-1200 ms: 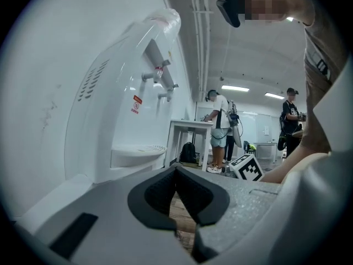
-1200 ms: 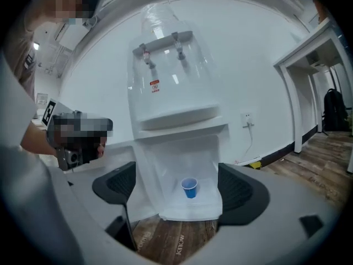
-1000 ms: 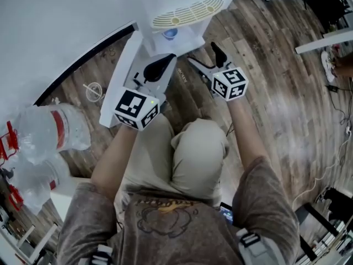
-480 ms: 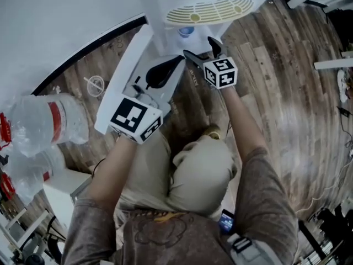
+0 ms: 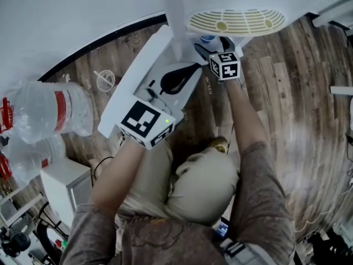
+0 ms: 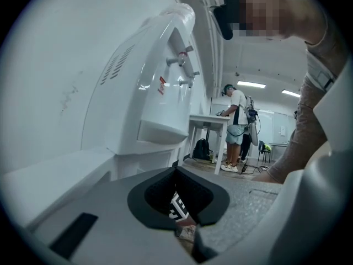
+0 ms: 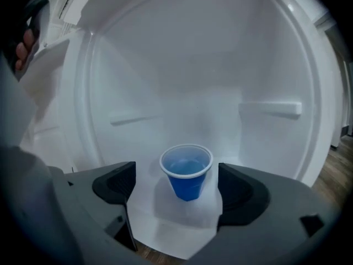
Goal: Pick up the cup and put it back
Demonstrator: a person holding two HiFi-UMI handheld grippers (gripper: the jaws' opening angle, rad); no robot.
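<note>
We're holding the right gripper [image 7: 177, 191] at the mouth of the dispenser [image 7: 193, 65] recess with its jaws spread wide and nothing in them. The cup [image 7: 186, 175] is lined up in the gap, but it's sitting a bit further in than the jaw tips, so neither pad is touching it. It's a small blue cup, standing upright on the white ledge inside the recess, roughly centred between the jaws. We can't tell if there's any water in it.

The left gripper [image 6: 186, 228] is clenched shut on nothing. We're keeping it off to the side, lower down, pointing at the dispenser's flank and well apart from the cup.

Progress-wise, we're reckoning this is only the approach. The cup isn't gripped or lifted yet, so the whole job remains: push in a little more, close on it, lift it, then set it back on the ledge.
</note>
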